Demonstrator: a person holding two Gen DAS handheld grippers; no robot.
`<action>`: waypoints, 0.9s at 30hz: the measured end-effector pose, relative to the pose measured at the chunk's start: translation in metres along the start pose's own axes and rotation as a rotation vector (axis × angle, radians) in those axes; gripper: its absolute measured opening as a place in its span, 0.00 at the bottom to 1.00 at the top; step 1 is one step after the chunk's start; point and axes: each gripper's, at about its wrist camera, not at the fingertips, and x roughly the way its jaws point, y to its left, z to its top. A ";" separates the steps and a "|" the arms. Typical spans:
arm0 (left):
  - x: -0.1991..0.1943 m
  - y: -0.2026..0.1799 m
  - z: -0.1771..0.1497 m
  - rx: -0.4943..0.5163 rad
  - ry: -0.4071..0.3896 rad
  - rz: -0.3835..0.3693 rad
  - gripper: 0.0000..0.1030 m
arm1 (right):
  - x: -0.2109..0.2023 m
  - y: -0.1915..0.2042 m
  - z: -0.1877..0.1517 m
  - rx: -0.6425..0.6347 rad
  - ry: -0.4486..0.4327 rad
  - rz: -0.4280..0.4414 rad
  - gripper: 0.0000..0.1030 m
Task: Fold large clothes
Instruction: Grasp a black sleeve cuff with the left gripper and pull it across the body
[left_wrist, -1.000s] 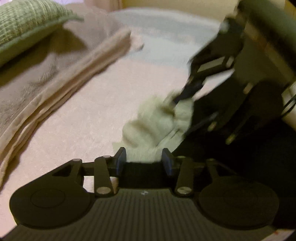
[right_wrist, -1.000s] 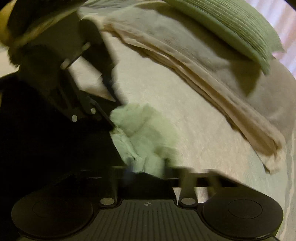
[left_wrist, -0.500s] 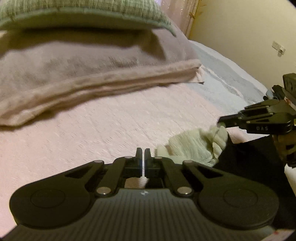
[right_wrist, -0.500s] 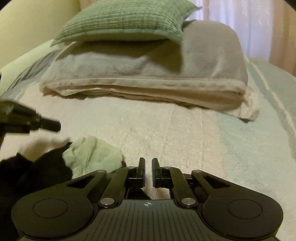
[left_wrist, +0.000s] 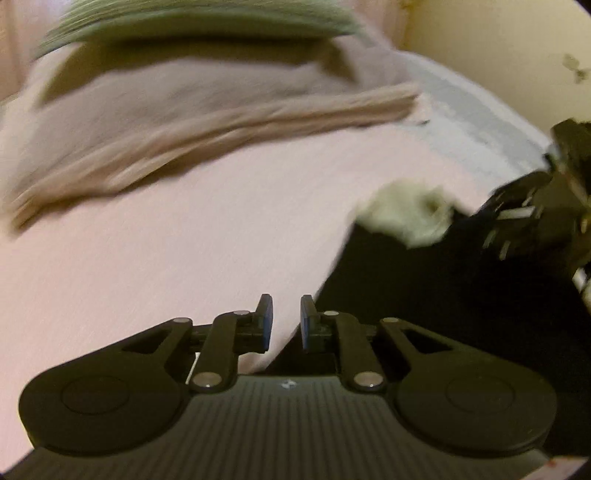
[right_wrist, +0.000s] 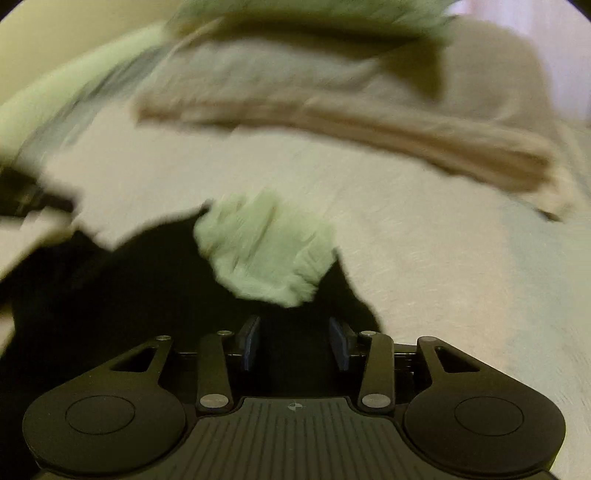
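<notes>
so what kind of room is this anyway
Most likely a bedroom: the work goes on atop a bed with a pale pink textured bedspread, a folded taupe blanket lies at its far end, and a green woven pillow rests on the blanket.

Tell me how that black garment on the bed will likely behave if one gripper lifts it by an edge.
The black garment lies flat and shapeless on the bedcover, so it will probably droop and trail. Its pale lining is bunched, so layers may slide apart. The right gripper, jaws opening, has nothing between them.
</notes>
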 end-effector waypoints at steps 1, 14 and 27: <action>-0.013 0.011 -0.013 -0.014 0.009 0.043 0.16 | -0.011 0.004 0.000 0.006 -0.025 -0.021 0.42; -0.226 0.074 -0.182 -0.278 0.083 0.278 0.48 | -0.063 0.209 -0.034 -0.118 0.029 0.157 0.50; -0.227 0.084 -0.293 -0.475 0.186 0.108 0.56 | -0.051 0.330 -0.081 -0.144 0.152 0.209 0.51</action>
